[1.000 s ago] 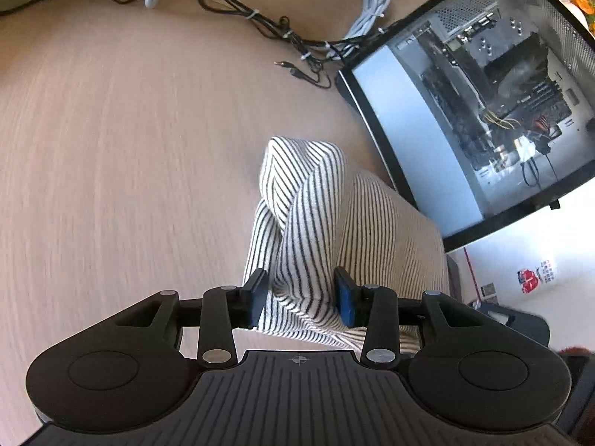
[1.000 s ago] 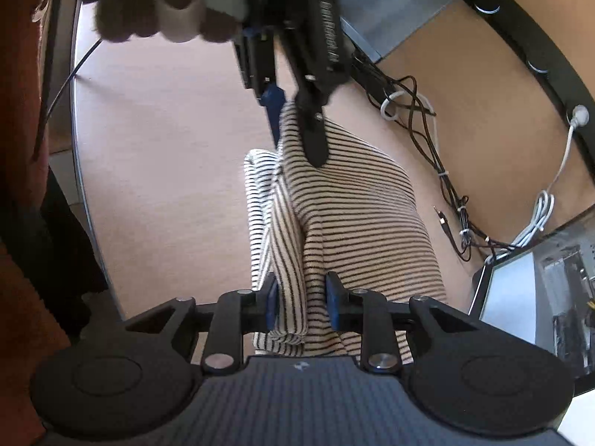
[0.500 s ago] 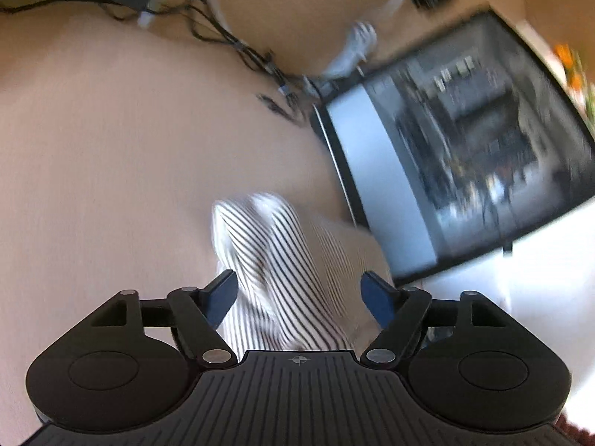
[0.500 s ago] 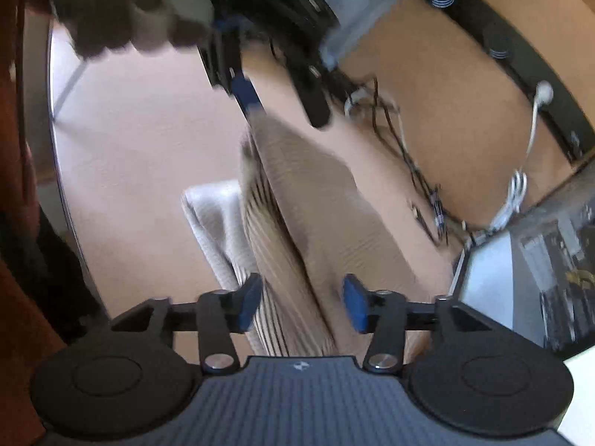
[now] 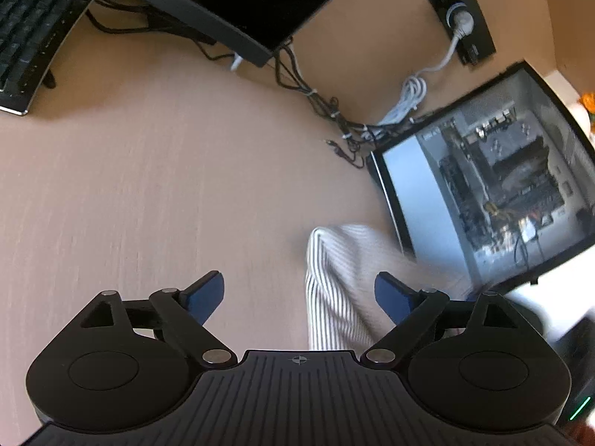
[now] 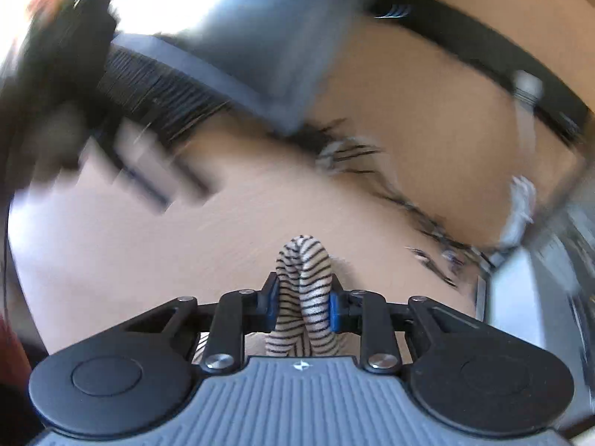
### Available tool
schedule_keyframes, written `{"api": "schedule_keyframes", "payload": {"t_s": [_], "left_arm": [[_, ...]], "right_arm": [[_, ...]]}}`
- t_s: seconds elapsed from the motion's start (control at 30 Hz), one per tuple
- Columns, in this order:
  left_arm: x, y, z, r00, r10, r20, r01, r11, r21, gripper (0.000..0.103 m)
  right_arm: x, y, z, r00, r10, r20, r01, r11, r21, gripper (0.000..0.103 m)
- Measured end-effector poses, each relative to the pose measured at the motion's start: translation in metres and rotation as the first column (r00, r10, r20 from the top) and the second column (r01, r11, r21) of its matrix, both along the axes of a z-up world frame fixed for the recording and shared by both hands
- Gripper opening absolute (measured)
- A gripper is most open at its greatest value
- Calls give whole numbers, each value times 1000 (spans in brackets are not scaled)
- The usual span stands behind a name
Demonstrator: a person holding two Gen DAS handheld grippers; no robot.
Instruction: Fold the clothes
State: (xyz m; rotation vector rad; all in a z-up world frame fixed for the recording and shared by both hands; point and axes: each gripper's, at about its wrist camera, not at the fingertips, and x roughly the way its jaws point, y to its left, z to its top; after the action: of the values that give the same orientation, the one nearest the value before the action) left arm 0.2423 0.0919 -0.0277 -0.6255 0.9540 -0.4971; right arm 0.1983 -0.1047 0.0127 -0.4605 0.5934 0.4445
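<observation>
Right gripper: closing, blue pads pinching a bunched fold of striped cloth.
Left gripper: jaws opening wide, pads clear of cloth, nothing held.
Cloth location: on the tan desk, at 3 o'clock of the left gripper's centre, just beside the open computer case at 2 o'clock.
Progress: bundle looks partly folded, still rumpled.
Remaining: flattening, final folds, setting down neatly.

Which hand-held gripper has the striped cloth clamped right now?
The right hand-held gripper: its blue pads pinch a bunched fold of the striped cloth. The left hand-held gripper is opening wide, pads clear of the fabric.
</observation>
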Motion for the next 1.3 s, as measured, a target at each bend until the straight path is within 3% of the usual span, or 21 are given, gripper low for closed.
{"api": "schedule_keyframes", "payload": {"t_s": [0.1, 0.13, 0.27, 0.37, 0.57, 0.67, 0.73, 0.8, 0.9, 1.03, 1.2, 1.3], "left_arm": [[1, -20, 2, 993, -98, 58, 94, 994, 62, 92], [2, -33, 5, 986, -139, 89, 128, 985, 113, 92], [16, -87, 4, 948, -283, 144, 226, 920, 319, 92], [36, -106, -1, 953, -269, 140, 204, 911, 357, 88], [66, -67, -2, 992, -105, 73, 81, 957, 278, 88], [62, -38, 4, 996, -76, 52, 62, 971, 229, 89], [55, -30, 9, 997, -67, 44, 57, 981, 184, 91], [48, -21, 15, 998, -58, 35, 53, 989, 139, 94], [37, -33, 17, 995, -98, 8, 98, 994, 46, 95], [26, -67, 15, 979, -200, -32, 198, 979, -52, 97], [23, -102, 4, 957, -273, -98, 267, 961, -68, 97], [23, -114, -6, 947, -289, -138, 285, 957, -51, 87]], "right_arm": [[7, -27, 27, 996, -74, -42, 78, 989, 124, 22], [7, -32, 30, 994, -87, -60, 95, 984, 151, 22], [-7, -35, 20, 987, -95, -127, 119, 973, 197, 22], [-23, -22, 3, 983, -77, -164, 109, 974, 199, 22], [-41, 11, -47, 985, -5, -171, 14, 999, 48, 24], [-45, 2, -34, 987, -17, -157, 25, 999, 49, 30], [-50, -22, -14, 987, -66, -148, 82, 991, 102, 51], [-56, -50, 6, 982, -125, -142, 149, 975, 165, 58], [-57, -101, 24, 940, -277, -198, 326, 900, 288, 59], [-54, -146, 10, 842, -405, -357, 531, 737, 417, 60], [-48, -161, -20, 749, -388, -536, 658, 532, 534, 69], [-46, -164, -33, 716, -339, -610, 692, 456, 559, 69]]}}
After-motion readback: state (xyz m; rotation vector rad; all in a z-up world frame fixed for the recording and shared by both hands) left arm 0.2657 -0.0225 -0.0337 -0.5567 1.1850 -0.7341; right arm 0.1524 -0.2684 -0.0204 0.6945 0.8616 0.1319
